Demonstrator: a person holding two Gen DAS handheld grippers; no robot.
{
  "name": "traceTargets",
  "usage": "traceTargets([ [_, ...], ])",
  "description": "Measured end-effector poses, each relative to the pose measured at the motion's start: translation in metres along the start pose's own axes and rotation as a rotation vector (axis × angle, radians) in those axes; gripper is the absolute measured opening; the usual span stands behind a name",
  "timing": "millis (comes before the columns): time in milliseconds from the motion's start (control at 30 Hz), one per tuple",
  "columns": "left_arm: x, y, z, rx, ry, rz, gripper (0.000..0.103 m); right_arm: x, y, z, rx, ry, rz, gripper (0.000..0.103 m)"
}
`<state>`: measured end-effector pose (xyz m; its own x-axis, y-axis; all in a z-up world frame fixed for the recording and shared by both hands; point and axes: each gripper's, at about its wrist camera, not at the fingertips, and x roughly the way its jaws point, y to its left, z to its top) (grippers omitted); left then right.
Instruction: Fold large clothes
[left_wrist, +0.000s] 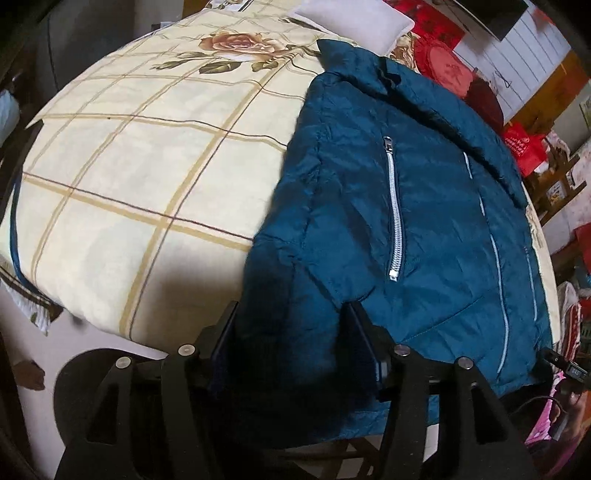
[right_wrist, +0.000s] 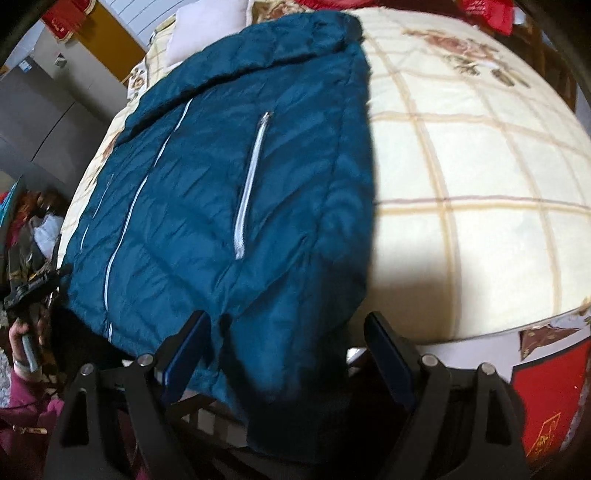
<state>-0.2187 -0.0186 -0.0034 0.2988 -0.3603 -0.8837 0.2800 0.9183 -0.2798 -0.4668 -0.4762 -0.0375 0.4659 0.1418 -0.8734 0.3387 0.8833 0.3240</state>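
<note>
A teal puffer jacket (left_wrist: 424, 206) lies front up on the bed, with silver pocket zippers and its collar at the far end. It also shows in the right wrist view (right_wrist: 207, 192). My left gripper (left_wrist: 291, 314) has its jaws wide apart around the jacket's near left sleeve cuff (left_wrist: 288, 343), fabric between the fingers. My right gripper (right_wrist: 286, 325) also stands wide, with the jacket's near right sleeve end (right_wrist: 291, 354) between its fingers. Neither set of pads visibly pinches the cloth.
The bed (left_wrist: 140, 155) has a cream checked cover with a rose print. A white pillow (left_wrist: 354, 18) lies at the head. Red bags and clutter (left_wrist: 524, 147) stand beside the bed. A grey cabinet (right_wrist: 40, 110) stands on the other side.
</note>
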Motion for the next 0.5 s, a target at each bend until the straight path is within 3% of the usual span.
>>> traceTargets([
  [100,-0.003,0.007,0.002,-0.039,0.004,-0.008,0.039,0.001,0.005,-0.002,-0.026,-0.005,0.000,0.089],
  [233,-0.015,0.011,0.005,-0.037,-0.064,0.029,0.039,-0.001,0.007,0.005,-0.022,-0.015,0.010,0.089],
  [367,-0.001,0.014,0.002,-0.048,0.005,-0.010,0.039,0.003,0.008,0.010,-0.014,0.001,0.021,0.089],
  [500,-0.001,0.002,-0.002,0.005,-0.010,0.035,0.039,0.007,0.012,0.006,-0.039,0.009,0.018,0.089],
])
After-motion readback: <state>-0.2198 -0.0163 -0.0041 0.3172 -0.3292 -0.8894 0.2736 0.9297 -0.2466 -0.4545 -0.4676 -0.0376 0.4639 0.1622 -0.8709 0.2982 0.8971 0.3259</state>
